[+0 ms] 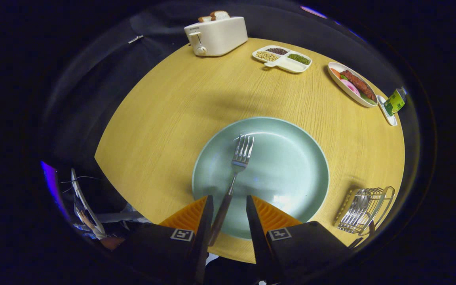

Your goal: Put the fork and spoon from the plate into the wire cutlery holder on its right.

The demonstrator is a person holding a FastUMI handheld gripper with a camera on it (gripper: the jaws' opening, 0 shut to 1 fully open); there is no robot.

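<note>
Claw point(230, 215) spread, straddling fork point(234, 178) handle without pinching; fork lying on plate point(291, 158); wire holder point(364, 209) right of plate on surface point(164, 118).

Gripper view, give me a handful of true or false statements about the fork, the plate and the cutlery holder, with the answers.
1. The fork lies on the green plate. True.
2. The gripper is shut on the fork's handle. False: the fingers stand apart, the handle lies between them close to one finger, and they do not both press on it.
3. The wire cutlery holder stands on the table beside the plate. True.
4. The toaster has no bread in it. False: slices stick out of the top.
5. The fork's tines point toward the gripper. False: they point away, toward the plate's middle.
</note>
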